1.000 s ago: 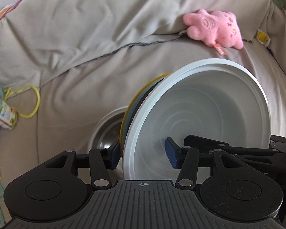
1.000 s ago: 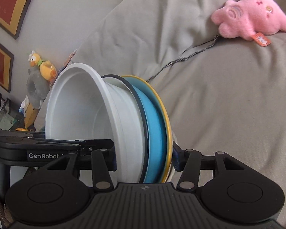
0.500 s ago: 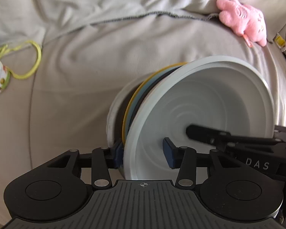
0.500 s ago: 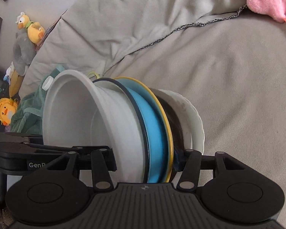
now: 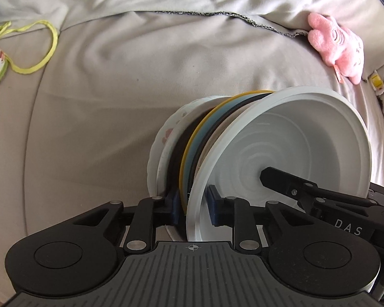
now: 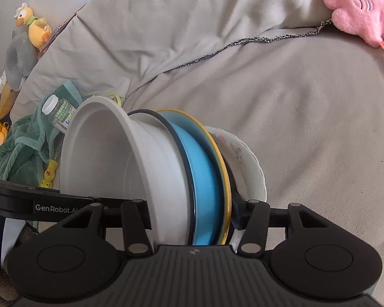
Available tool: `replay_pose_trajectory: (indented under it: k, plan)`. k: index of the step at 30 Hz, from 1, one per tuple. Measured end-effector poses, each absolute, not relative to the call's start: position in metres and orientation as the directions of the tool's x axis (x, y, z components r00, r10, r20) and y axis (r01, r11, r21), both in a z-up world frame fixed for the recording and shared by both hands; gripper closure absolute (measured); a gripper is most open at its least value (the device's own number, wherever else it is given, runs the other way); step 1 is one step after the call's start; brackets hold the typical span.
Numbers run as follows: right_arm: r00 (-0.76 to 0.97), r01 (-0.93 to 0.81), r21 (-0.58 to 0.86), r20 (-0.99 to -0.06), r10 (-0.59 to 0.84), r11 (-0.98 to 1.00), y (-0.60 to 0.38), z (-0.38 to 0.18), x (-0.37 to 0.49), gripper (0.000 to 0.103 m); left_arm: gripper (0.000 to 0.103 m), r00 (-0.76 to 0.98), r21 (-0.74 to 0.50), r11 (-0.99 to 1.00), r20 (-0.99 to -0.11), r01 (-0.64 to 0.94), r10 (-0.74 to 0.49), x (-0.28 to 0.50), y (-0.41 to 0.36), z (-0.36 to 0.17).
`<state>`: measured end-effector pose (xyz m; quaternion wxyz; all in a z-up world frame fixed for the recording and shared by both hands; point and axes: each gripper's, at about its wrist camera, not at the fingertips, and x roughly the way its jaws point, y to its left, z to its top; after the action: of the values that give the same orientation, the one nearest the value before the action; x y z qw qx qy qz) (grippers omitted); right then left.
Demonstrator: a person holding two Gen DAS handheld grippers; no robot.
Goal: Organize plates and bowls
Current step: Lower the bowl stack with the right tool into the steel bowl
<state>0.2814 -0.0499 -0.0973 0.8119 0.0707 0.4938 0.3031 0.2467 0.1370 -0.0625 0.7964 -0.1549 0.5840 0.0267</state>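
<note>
Now both grippers hold one stack of dishes turned on its edge above the grey sofa cover [image 5: 115,133]: a white bowl [image 5: 281,153], then a dark-rimmed piece [image 6: 178,138], a blue plate with a yellow rim [image 6: 204,168] and a flowered white plate [image 6: 245,163] at the far end. The left gripper [image 5: 193,206] is closing its jaws on the rims of the bowl and the plates next to it, with one blue pad inside the bowl. The right gripper [image 6: 190,211] is clamped across the bowl and the blue plate, and a pink plush toy [image 5: 338,48] lies well apart near the sofa back.
</note>
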Motion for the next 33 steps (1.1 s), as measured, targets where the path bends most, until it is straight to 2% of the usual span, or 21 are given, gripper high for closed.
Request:
replay_pose_trajectory:
  k: [12,26,33]
  plan:
    - [0.304,-0.393,0.461,-0.751,0.586,0.795,-0.063,-0.101,0.278,0.053,0.078,0.321,-0.198,0.955,-0.939,-0.223,-0.119,0.248,0.131,-0.058]
    - [0.231,-0.352,0.488,-0.782,0.580,0.798,-0.069,-0.094,0.285,0.052,0.078,0.368,-0.192,0.965,-0.922,-0.177,-0.116,0.245,0.127,-0.057]
    - [0.258,-0.391,0.451,-0.783,0.566,0.802,-0.062,-0.093,0.287,0.056,0.079,0.359,-0.202,0.958,-0.926,-0.204,-0.119,0.246,0.131,-0.060]
